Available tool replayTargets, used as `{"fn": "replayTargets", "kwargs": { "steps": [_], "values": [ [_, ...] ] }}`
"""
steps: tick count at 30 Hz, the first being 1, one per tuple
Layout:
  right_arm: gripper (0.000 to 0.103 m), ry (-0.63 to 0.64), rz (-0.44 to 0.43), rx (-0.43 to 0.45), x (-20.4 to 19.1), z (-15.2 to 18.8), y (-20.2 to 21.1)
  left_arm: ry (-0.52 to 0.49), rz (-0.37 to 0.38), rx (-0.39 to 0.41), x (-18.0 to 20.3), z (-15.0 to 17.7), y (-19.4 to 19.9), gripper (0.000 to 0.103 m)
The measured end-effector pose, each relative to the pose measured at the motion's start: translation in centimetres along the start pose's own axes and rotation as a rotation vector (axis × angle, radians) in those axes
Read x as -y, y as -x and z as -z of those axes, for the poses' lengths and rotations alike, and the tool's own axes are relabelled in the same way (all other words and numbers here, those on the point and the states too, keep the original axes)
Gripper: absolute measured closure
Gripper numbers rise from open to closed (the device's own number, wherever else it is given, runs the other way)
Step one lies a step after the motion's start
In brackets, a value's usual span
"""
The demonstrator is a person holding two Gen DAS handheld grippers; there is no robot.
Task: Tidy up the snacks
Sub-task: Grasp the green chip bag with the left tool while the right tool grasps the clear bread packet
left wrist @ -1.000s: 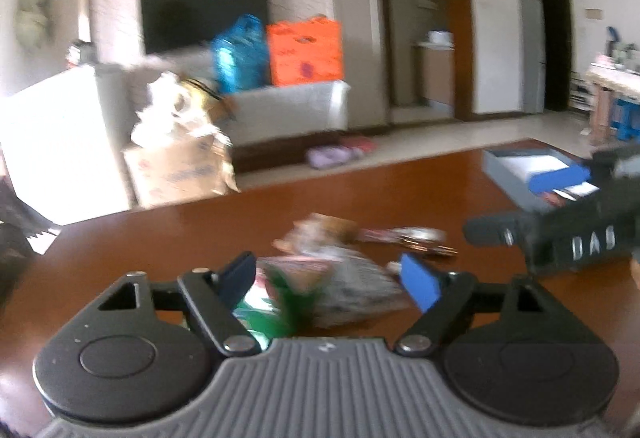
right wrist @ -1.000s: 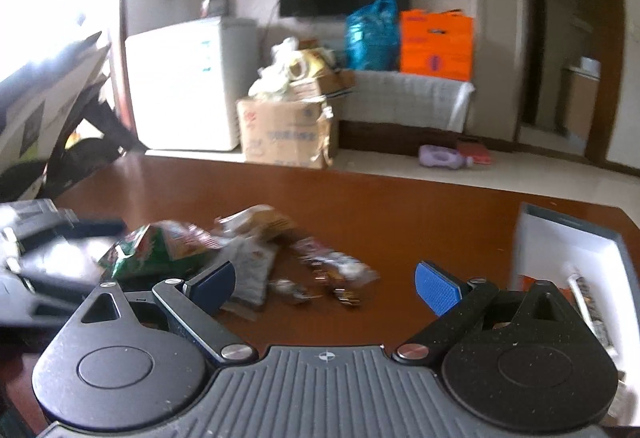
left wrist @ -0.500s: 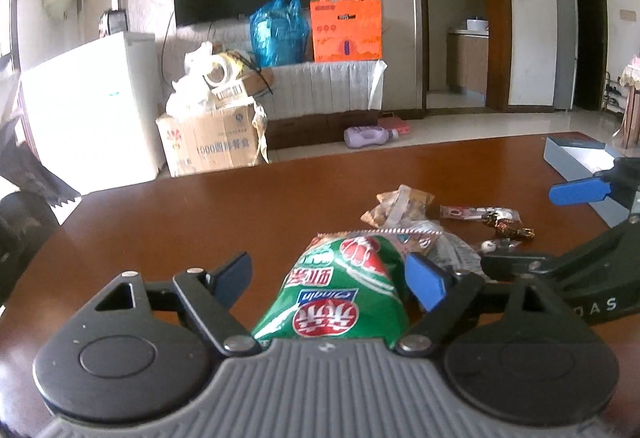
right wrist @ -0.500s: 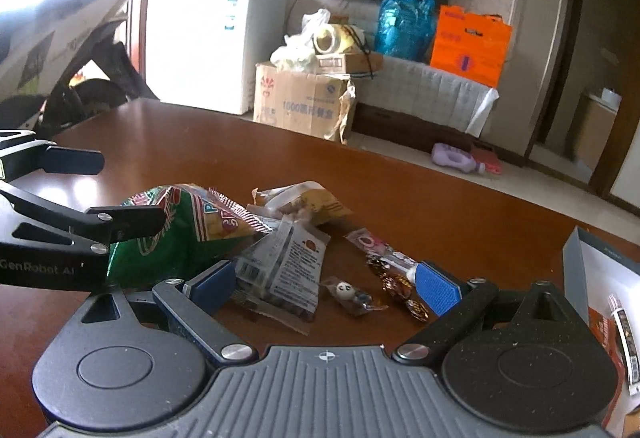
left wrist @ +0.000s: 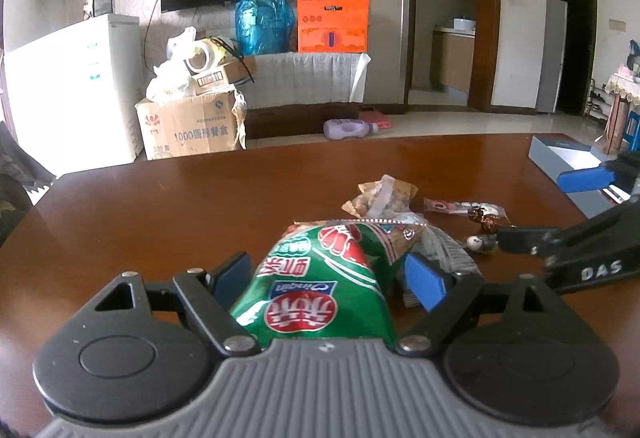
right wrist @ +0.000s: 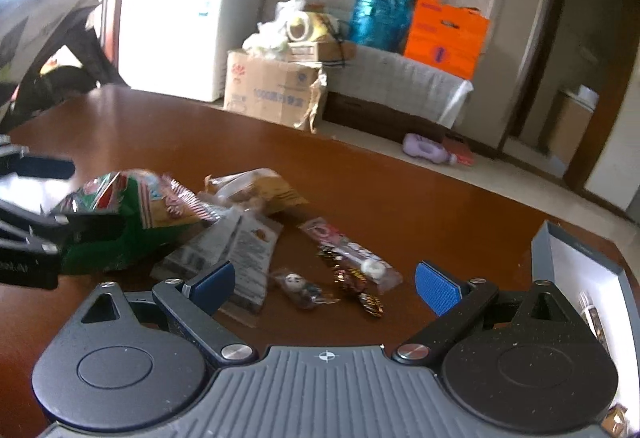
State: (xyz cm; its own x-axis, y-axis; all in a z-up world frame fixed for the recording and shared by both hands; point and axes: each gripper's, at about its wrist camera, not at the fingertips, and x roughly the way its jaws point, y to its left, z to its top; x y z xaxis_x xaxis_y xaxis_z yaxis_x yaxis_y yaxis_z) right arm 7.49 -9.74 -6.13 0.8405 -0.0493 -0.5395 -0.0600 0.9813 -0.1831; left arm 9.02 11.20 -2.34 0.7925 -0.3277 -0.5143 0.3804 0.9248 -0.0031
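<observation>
Left gripper [left wrist: 328, 278] jaws wide, straddling a green chip bag [left wrist: 320, 290] lying on the brown table [left wrist: 160, 206]; pad contact unclear. Right gripper [right wrist: 324, 284] jaws wide, empty, over small candy packets [right wrist: 352, 270]. Open grey box [right wrist: 580, 254] sits at the table's right.

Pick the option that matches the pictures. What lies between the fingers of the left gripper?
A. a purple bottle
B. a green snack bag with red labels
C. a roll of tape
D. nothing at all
B: in the left wrist view the green snack bag sits between the open fingers of the left gripper, with its end reaching back to the gripper body.
</observation>
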Motion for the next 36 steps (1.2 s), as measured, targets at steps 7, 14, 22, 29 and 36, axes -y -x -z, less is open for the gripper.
{"fn": "replayTargets", "kwargs": {
  "steps": [7, 14, 22, 29, 36],
  "values": [
    [0.004, 0.026, -0.028, 0.001, -0.9, 0.0, 0.0, 0.038, -0.062, -0.048, -0.1, 0.5, -2.6, 0.018],
    [0.004, 0.050, -0.051, -0.001, -2.2, 0.0, -0.5, 0.111, -0.117, -0.053, -1.3, 1.0, -4.2, 0.018],
    [0.004, 0.065, -0.065, -0.005, -3.2, 0.0, -0.9, 0.187, -0.203, -0.055, -3.5, 1.3, -4.9, 0.018],
    [0.003, 0.073, -0.079, 0.001, -4.2, -0.1, -1.4, 0.193, -0.234, -0.062, -4.5, 1.6, -5.0, 0.016],
    [0.001, 0.049, -0.077, 0.019, -4.4, -0.4, -2.1, 0.170, -0.226, -0.073, -4.4, 1.9, -5.3, 0.014]
  ]
}}
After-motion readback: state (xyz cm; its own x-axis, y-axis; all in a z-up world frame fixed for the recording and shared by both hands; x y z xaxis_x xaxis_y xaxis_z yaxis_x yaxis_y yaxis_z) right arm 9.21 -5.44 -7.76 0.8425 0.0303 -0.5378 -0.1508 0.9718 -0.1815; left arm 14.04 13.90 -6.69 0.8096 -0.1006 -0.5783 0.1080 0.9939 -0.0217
